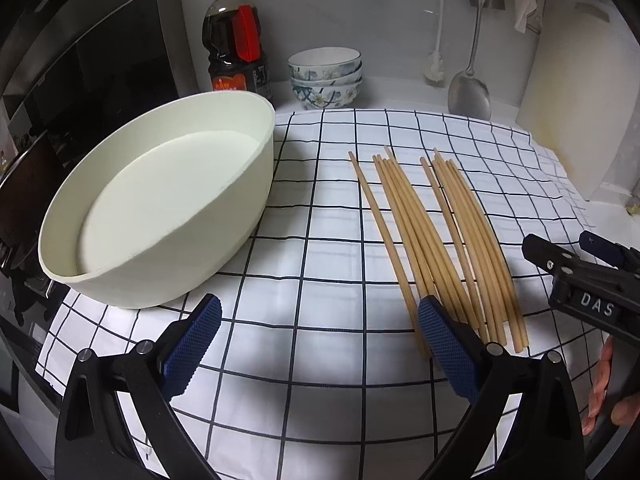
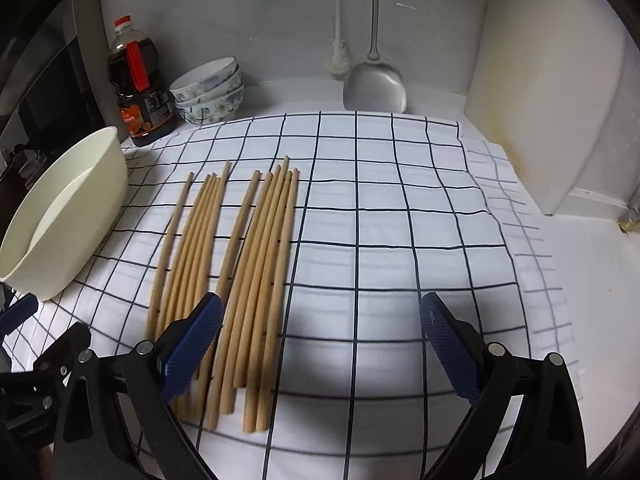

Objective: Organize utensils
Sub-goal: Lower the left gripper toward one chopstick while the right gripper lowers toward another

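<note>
Several wooden chopsticks (image 1: 436, 240) lie side by side on a white checked cloth (image 1: 320, 208); they also show in the right wrist view (image 2: 240, 276). A cream oval tub (image 1: 160, 204) stands empty on the cloth to their left, also in the right wrist view (image 2: 60, 216). My left gripper (image 1: 320, 344) is open and empty above the cloth, its right finger over the chopsticks' near ends. My right gripper (image 2: 320, 344) is open and empty, its left finger over the chopsticks' near ends. The right gripper's body (image 1: 580, 276) shows at the right edge of the left wrist view.
A dark sauce bottle (image 1: 236, 44) and stacked patterned bowls (image 1: 325, 76) stand behind the tub. A metal spatula (image 1: 470, 92) and a white brush (image 1: 436, 68) hang at the back wall. A pale cutting board (image 1: 580, 112) leans at the right. A dark appliance (image 1: 60, 80) is on the left.
</note>
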The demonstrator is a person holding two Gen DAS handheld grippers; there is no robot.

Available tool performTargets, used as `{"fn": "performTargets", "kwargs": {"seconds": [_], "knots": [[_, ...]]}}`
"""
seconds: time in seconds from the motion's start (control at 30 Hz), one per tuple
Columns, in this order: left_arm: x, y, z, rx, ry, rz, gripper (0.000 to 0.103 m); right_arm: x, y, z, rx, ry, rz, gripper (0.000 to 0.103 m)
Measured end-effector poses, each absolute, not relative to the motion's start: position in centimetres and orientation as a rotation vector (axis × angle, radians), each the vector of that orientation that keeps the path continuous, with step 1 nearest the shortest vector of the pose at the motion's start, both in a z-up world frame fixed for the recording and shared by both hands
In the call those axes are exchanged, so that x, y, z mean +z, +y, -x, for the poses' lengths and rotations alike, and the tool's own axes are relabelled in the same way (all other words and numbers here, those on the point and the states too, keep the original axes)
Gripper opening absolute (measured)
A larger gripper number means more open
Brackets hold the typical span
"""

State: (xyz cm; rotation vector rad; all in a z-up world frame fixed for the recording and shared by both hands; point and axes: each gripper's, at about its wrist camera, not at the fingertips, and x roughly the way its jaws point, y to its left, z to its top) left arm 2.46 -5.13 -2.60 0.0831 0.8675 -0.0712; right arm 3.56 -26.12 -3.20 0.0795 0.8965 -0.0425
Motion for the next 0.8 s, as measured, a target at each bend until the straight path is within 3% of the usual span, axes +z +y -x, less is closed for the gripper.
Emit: {"fn": "performTargets", "kwargs": {"seconds": [0.43,0.8], "knots": [[-4.8,-6.1,-4.1,-0.026,0.933,-0.084,0.097,-6.3,-28.0,-5.6,0.046,1.091,-0.161,0.095],[-5.4,-6.6,-4.4,0.004,0.938,-0.113,0.097,-7.1,-28.0,-5.6,0.03,1.132,-0.131,0.095]]}}
